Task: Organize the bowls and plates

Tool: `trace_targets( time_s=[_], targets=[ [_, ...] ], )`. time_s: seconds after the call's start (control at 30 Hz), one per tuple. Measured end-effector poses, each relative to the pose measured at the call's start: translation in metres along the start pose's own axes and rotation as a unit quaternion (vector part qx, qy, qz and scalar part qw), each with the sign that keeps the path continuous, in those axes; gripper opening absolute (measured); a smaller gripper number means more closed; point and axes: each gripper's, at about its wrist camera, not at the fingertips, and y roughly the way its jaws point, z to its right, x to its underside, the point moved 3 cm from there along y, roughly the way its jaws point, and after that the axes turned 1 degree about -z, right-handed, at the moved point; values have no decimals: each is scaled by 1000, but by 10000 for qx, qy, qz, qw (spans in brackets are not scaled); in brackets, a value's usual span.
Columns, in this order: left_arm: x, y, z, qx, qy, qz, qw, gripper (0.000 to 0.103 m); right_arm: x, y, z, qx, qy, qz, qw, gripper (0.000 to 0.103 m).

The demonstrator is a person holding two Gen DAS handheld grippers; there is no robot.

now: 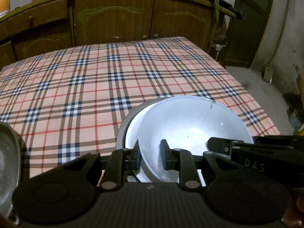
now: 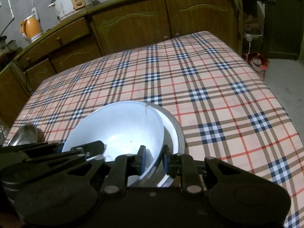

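The table [image 1: 79, 87] wears a plaid cloth and backs onto a row of wooden cabinets [image 1: 114, 17]. Near the table's front edge a white bowl [image 1: 190, 125] sits tilted inside a grey metal bowl [image 1: 121, 129], w/ a thin crack line running down from its far rim. A steel plate [image 1: 7, 152] lies by the front left corner, well apart from the bowls. Rest of the cloth is bare; nothing blocks the far side.

Right wrist view adds what the left misses: a rice cooker [image 2: 72, 0] and an orange kettle [image 2: 31, 27] on the cabinet top, plus a red bag [image 2: 256, 62] on the floor past the table's right edge. Left wrist view shows a dark door [image 1: 245, 28] at the far right.

Both claws pinch the white bowl's near rim. The left claw [image 1: 150, 155] has 1 pad outside the wall and 1 inside, jaws drawn close w/ only the rim between them. The right claw [image 2: 154, 159] grips the same way on the bowl's right side, its outer pad sitting between the white bowl and the metal one. Each claw shows in the other's view, just beside it.
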Motion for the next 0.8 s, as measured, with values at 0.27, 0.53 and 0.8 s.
trace_targets(
  time_s=[0.27,0.53,0.8],
  targets=[
    [-2,-4,-5,88,-117,22,9999,21,-2,0,6,-124,123,-61,9998,23],
    [-10,-18,-7,-11,-98,278,9996,27,-14,-18,14,22,69,234,9997,34],
    [-5,-25,-15,-229,-94,265,9993,46,0,-30,22,266,16,299,9992,46]
  ],
)
